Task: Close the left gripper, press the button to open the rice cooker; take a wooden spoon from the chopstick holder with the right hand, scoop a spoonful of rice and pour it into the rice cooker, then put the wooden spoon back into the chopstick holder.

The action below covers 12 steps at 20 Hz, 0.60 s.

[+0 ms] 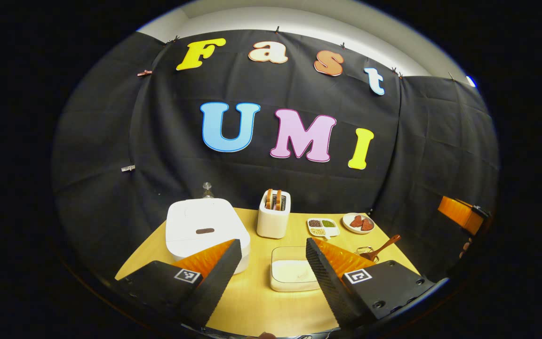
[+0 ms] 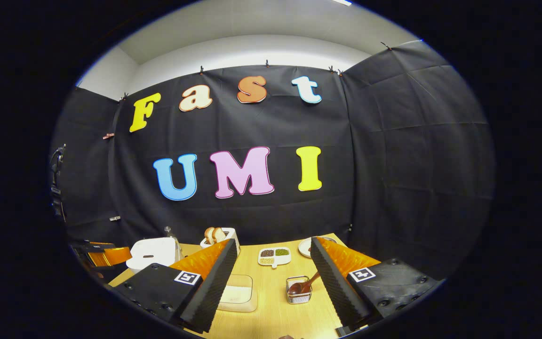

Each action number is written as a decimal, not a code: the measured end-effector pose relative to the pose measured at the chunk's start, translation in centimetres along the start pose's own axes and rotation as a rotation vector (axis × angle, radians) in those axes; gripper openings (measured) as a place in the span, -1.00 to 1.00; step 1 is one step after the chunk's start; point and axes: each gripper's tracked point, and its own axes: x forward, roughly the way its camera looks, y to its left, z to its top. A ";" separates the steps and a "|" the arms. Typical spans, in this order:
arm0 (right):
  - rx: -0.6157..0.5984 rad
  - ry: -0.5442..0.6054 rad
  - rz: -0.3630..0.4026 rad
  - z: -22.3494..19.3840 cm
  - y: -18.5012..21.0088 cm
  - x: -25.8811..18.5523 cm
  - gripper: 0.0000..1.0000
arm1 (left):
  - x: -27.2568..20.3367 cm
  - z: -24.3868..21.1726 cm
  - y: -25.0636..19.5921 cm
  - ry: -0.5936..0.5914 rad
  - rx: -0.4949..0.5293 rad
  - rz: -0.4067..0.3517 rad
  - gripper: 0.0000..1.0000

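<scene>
The white rice cooker [image 1: 203, 228] stands on the left of the wooden table [image 1: 261, 310], lid down, a dark button [image 1: 204, 230] on top. My left gripper [image 1: 273, 242] hangs open above the table's near edge, short of the cooker. A wooden spoon [image 1: 384, 247] leans in a small wire chopstick holder [image 1: 366, 253] at the right. A shallow white container of rice [image 1: 292, 273] lies between my fingers' lines. In the right gripper view my right gripper [image 2: 273, 242] is open, with the spoon [image 2: 306, 284] in its holder [image 2: 298, 291] just ahead and the rice container [image 2: 238, 293] to its left.
A white toaster [image 1: 274, 214] with bread stands at the back centre. Beside it are a divided dish of grains [image 1: 323, 227] and a small plate [image 1: 358, 222]. The other gripper [image 1: 461, 214] hovers off the table's right side. A clear bottle top [image 1: 207, 189] pokes up behind the cooker.
</scene>
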 end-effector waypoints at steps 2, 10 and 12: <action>-0.022 0.007 -0.003 -0.5 -1.8 -0.8 0.96 | -0.7 0.0 -1.1 -0.005 0.019 0.006 0.91; -0.014 0.023 0.018 -2.2 -4.9 -1.5 0.97 | -2.9 -0.2 -2.9 -0.009 0.036 0.080 0.90; -0.017 0.034 0.022 -2.7 -5.0 -1.4 0.97 | -3.1 0.2 -2.7 -0.019 0.057 0.094 0.91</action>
